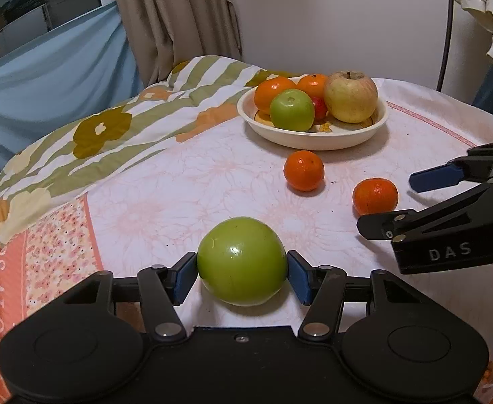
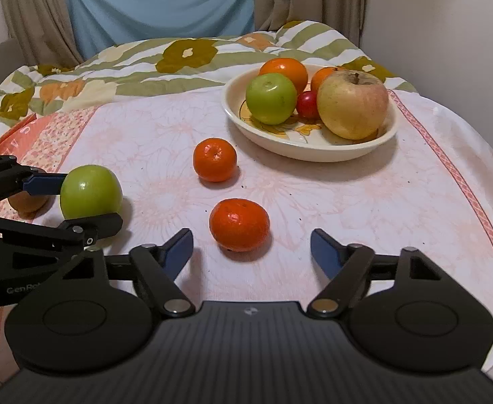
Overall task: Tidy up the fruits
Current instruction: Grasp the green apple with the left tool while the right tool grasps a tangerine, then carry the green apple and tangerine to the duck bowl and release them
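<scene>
The left gripper (image 1: 242,269) clamps a green apple (image 1: 242,261) well in front of the bowl (image 1: 313,136). The right gripper (image 2: 251,247) gapes wide around a tangerine (image 2: 239,224) nearer that bowl.

Gripper positions

Left gripper (image 1: 242,269): blue pads pressed against both sides of a green apple (image 1: 242,261), low over the table. Right gripper (image 2: 251,247): jaws spread wide, nothing between them, level, fingers pointing forward.

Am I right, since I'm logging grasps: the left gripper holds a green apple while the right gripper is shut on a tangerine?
Not quite. The left gripper does hold the green apple, but the right gripper has its jaws open, with the tangerine lying ungripped ahead of them, as the right wrist view shows.
</scene>
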